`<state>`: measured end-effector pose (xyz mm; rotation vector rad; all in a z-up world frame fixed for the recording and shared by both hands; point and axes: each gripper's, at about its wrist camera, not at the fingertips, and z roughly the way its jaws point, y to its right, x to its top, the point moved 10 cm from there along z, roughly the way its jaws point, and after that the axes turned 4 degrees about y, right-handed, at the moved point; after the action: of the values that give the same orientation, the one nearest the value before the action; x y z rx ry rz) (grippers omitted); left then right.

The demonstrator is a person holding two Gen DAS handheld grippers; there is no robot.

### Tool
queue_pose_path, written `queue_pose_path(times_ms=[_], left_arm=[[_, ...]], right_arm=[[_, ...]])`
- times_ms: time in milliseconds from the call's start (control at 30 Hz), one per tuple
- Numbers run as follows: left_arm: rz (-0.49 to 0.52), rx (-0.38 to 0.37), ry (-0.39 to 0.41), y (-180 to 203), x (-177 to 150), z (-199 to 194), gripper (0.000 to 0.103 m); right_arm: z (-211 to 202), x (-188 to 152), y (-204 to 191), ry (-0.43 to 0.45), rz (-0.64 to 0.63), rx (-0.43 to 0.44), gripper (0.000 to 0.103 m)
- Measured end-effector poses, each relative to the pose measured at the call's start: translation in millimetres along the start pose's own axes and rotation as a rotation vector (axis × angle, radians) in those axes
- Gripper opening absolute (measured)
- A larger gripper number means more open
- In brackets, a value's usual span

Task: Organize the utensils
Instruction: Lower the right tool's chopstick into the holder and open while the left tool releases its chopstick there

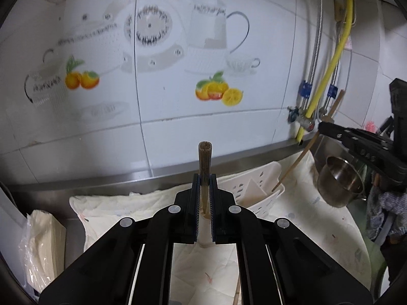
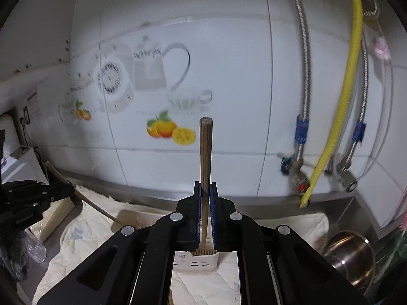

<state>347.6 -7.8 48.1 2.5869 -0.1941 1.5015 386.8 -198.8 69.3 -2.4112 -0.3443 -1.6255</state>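
Left wrist view: the left gripper [image 1: 203,203] clamps a brown ribbed wooden chopstick [image 1: 205,167] upright above the cream cloth [image 1: 106,211]. The right gripper [image 2: 205,218] likewise pinches a second ribbed wooden chopstick [image 2: 206,157], its lower tip inside the white perforated plastic utensil basket [image 1: 257,185], near a steel pot [image 1: 338,178].

Yellow hose [image 2: 340,117], white perforated caddy [image 1: 257,190]
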Motion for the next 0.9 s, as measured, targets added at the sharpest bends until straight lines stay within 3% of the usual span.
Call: queue_pose_path(times_ms=[300,667,767,900], left_arm=[[-0.006,-0.003,-0.047,-3,-17,17,0.006],[-0.012,-0.011,-0.048,1,-18,16,0.009],[-0.016,-0.008,-0.025,0,-13,7,0.026],[-0.007,-0.006,0.011,3,-5,-10,0.028]], right_arm=[[35,-36,5,-0.086,0.018,-0.004,0.007],[33,-38,12,-0.084,0.019,-0.019,0.008],[24,-34,12,-0.069,0.022,-0.019,0.019],[5,-25,11,-0.025,0.004,-0.031,0.027]])
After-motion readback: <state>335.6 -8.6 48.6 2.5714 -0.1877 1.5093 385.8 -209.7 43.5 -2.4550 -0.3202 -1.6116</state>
